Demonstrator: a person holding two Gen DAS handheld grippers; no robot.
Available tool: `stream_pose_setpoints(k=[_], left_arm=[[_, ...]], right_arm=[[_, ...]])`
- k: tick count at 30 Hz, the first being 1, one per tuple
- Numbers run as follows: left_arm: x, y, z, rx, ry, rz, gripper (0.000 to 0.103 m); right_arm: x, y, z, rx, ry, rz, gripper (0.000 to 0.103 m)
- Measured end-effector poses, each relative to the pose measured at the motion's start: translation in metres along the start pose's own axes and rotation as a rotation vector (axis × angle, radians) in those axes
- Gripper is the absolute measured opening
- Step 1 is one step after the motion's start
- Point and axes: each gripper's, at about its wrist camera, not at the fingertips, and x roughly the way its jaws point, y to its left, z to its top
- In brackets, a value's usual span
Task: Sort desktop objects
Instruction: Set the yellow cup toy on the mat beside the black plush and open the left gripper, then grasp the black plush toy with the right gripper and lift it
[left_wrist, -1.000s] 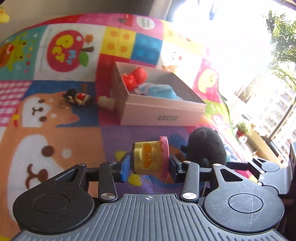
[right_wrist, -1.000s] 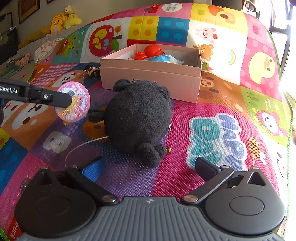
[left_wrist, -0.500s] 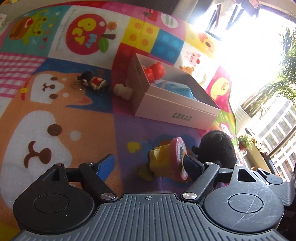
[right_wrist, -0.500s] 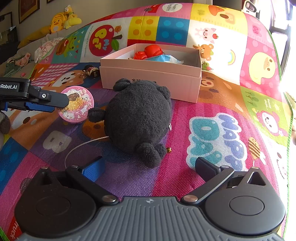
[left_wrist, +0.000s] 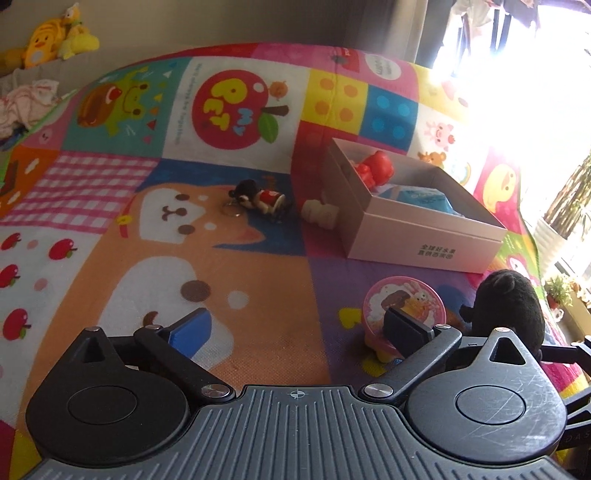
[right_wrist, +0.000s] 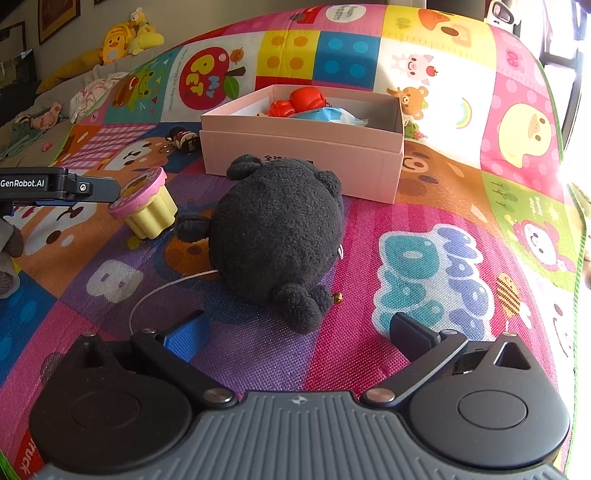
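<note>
Both my grippers gape empty: the cupcake toy (left_wrist: 400, 317) sits by my left gripper (left_wrist: 295, 328) right fingertip; my right gripper (right_wrist: 297, 334) faces the black plush (right_wrist: 275, 236).

Wide open mat (left_wrist: 110, 258) lies ahead of the left hand-held gripper (left_wrist: 295, 328), jaws spread, with only the cupcake toy (left_wrist: 402, 306) crowding its right finger and the keychain figure (left_wrist: 258, 197) and small cream toy (left_wrist: 319, 214) sitting farther off, just beside the pink box (left_wrist: 424, 236). For the right hand-held gripper (right_wrist: 295, 332), the black plush (right_wrist: 277, 229) sits squarely in front, blocking the straight line to the box wall (right_wrist: 303, 162) behind it. To the plush's right a bare pink stretch of mat (right_wrist: 424, 258) runs clear up to the box corner.
</note>
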Motion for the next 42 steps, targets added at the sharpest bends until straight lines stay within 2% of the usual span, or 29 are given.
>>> stream_pose_setpoints(k=[10,14,16,19,22,24,27,29,31,32,33,34,38,40,42], left_arm=[[-0.006,0.014,-0.003,-0.046,-0.034,0.050,0.103],[-0.003,0.016,-0.014,-0.052,0.012,0.021,0.103],[-0.003,0.011,-0.021,-0.014,0.013,0.014,0.103],[-0.003,0.003,-0.023,0.032,0.030,-0.034,0.103],[0.000,-0.005,-0.025,0.076,0.043,-0.012,0.103],[0.002,-0.008,-0.025,0.098,0.047,0.003,0.103],[0.002,-0.008,-0.025,0.101,0.048,0.004,0.103],[0.002,-0.008,-0.025,0.102,0.048,0.004,0.103],[0.002,-0.009,-0.026,0.103,0.048,0.005,0.103],[0.002,-0.009,-0.026,0.104,0.048,0.006,0.103],[0.002,-0.008,-0.026,0.103,0.048,0.006,0.103],[0.002,-0.008,-0.026,0.102,0.047,0.005,0.103],[0.002,-0.009,-0.026,0.097,0.046,0.003,0.103],[0.002,-0.008,-0.025,0.099,0.046,0.003,0.103],[0.002,-0.008,-0.025,0.098,0.046,0.003,0.103]], right_arm=[[-0.001,0.000,0.000,0.002,-0.004,0.001,0.103],[-0.001,-0.001,0.000,-0.003,-0.002,0.007,0.103],[-0.004,-0.002,0.000,-0.025,0.007,0.019,0.103],[-0.015,-0.004,0.000,-0.095,-0.001,-0.038,0.103],[-0.042,-0.009,0.002,-0.164,-0.076,-0.090,0.103],[-0.061,-0.017,0.010,-0.135,-0.136,-0.050,0.103],[-0.069,-0.029,0.028,0.004,-0.195,0.072,0.103],[-0.054,-0.033,0.042,0.104,-0.170,0.110,0.103],[-0.032,-0.039,0.051,0.198,-0.115,0.105,0.103],[-0.020,-0.042,0.051,0.253,-0.093,0.104,0.100],[-0.013,-0.045,0.050,0.285,-0.080,0.121,0.091],[-0.008,-0.047,0.048,0.311,-0.067,0.154,0.089],[0.009,-0.046,0.037,0.443,-0.022,0.234,0.088],[0.013,-0.029,0.039,0.387,-0.010,0.229,0.088],[0.012,0.000,0.044,0.234,-0.015,0.161,0.086]])
